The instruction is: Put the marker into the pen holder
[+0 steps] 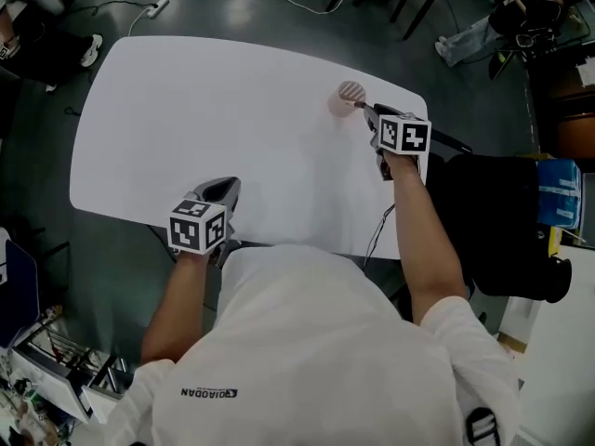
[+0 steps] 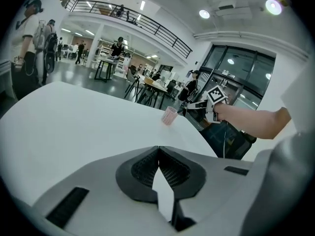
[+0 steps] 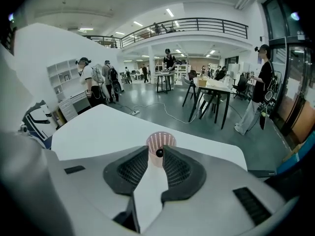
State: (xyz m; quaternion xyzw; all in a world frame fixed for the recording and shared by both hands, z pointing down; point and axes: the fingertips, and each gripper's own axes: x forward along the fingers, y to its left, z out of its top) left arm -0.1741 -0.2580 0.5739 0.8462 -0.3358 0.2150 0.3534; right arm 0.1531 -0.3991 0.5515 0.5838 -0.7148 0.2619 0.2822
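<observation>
Marker mostly hidden btwn right gripper jaws; only dark end visible.

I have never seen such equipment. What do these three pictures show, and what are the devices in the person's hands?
A person holds a hand tool with two jaws, called a gripper, in each hand. The head view comes from a camera on the person's head that looks down. The other two cameras ride on the grippers and look along their jaws. On the white table stands a pink mesh pen holder. The right gripper has a dark marker between its slightly parted jaws, aimed at the holder. The left gripper is shut and empty.
</observation>
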